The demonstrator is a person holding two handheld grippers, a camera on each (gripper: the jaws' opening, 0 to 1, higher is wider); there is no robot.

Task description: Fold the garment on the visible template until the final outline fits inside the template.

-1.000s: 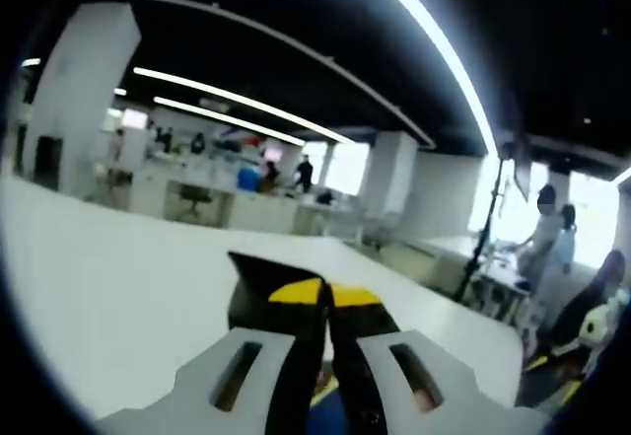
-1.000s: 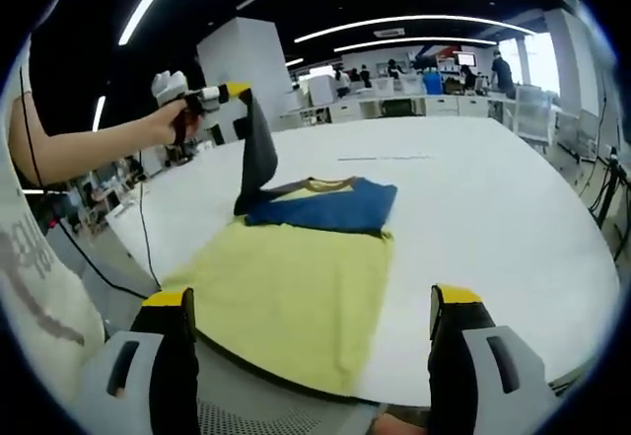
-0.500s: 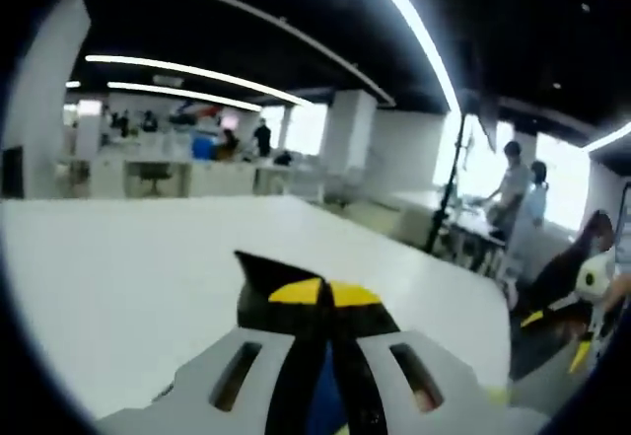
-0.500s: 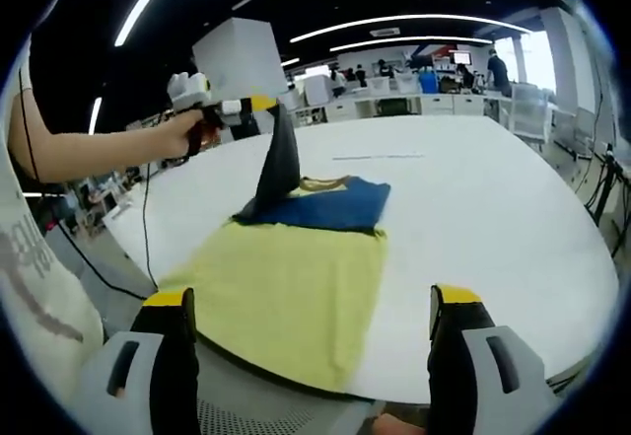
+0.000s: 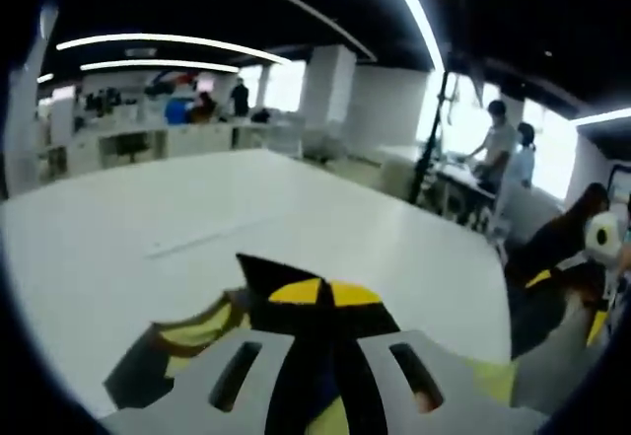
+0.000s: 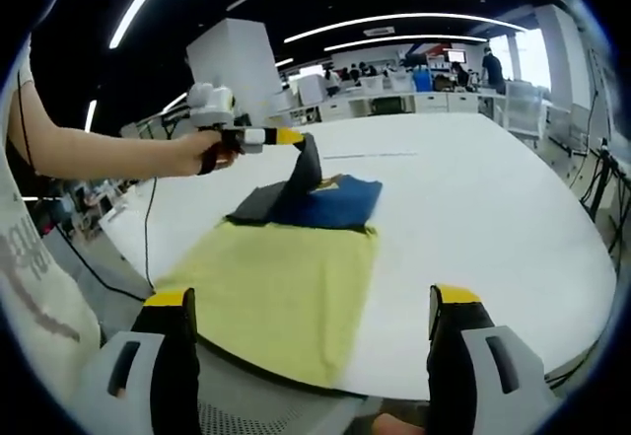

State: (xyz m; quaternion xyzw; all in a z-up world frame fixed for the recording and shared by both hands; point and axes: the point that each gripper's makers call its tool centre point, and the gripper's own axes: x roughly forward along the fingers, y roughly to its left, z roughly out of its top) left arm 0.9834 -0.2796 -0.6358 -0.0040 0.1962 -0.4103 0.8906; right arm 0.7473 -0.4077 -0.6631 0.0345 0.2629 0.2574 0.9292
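A garment lies on the white round table (image 6: pixel 473 218), its yellow body (image 6: pixel 281 287) nearest me and its blue upper part (image 6: pixel 335 203) farther off. In the right gripper view, my left gripper (image 6: pixel 294 139), held in a hand, is shut on a dark sleeve (image 6: pixel 301 174) and holds it low over the blue part. In the left gripper view, the left gripper (image 5: pixel 317 292) pinches dark fabric (image 5: pixel 264 272), with dark and yellow cloth (image 5: pixel 182 341) below. My right gripper (image 6: pixel 314 356) hangs open at the table's near edge, short of the yellow hem.
A person's forearm (image 6: pixel 108 154) reaches in from the left, with a thin cable (image 6: pixel 148 238) hanging beneath. Desks and people (image 5: pixel 498 154) stand beyond the table's far side. A faint line (image 5: pixel 212 238) marks the bare tabletop (image 5: pixel 118 218).
The left gripper has carried the raised dark sleeve to the right and lower, over the blue part. The right gripper has stayed still and open.
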